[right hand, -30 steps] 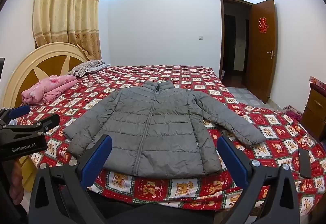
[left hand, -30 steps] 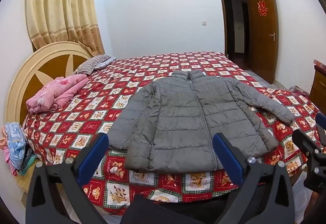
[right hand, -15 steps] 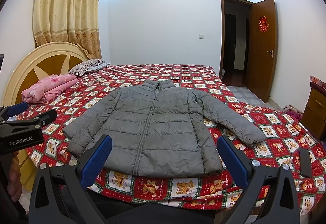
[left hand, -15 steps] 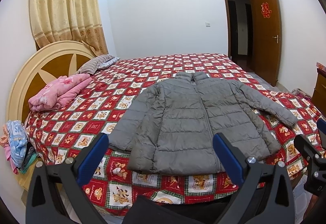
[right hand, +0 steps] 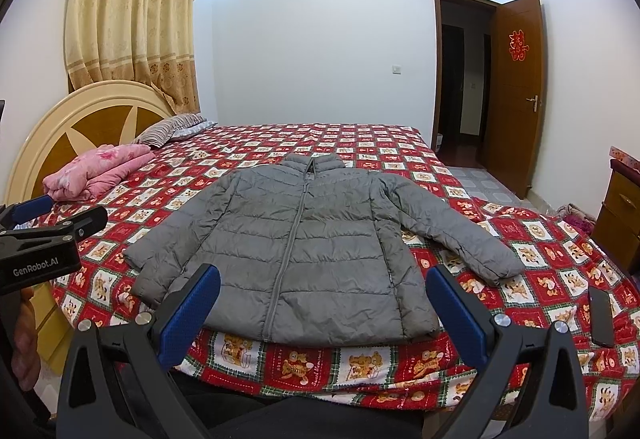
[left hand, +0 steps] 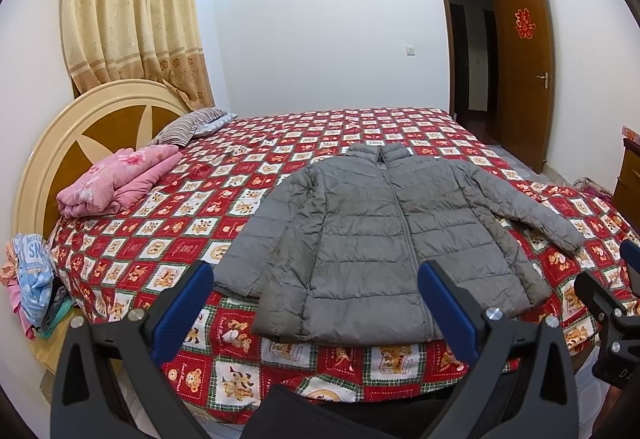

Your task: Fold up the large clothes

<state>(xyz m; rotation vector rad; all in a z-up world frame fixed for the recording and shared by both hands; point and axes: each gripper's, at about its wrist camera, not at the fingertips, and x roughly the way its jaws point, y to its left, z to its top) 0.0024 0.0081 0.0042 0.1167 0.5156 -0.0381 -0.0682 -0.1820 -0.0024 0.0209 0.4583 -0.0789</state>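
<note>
A grey puffer jacket [left hand: 380,239] [right hand: 304,247] lies flat and zipped on the red patterned bed [left hand: 160,251] [right hand: 540,239], collar toward the far side, both sleeves spread out. My left gripper [left hand: 314,287] hangs open in front of the bed's near edge, level with the jacket's hem, holding nothing. My right gripper [right hand: 322,291] is open too, short of the hem, with nothing between its blue pads. In the right wrist view the left gripper [right hand: 56,215] shows at the left edge, a hand beneath it.
A folded pink blanket [left hand: 116,183] and a striped pillow [left hand: 188,125] lie by the round headboard [left hand: 52,143]. A dark phone [right hand: 601,313] rests on the bed at the right. A wooden dresser [right hand: 620,215] and an open door [right hand: 516,95] are on the right. Clothes [left hand: 30,279] hang at the bed's left corner.
The left wrist view has risen and tilted slightly, so the jacket sits a little higher in frame. The right wrist view has barely shifted. Both grippers stay open.
</note>
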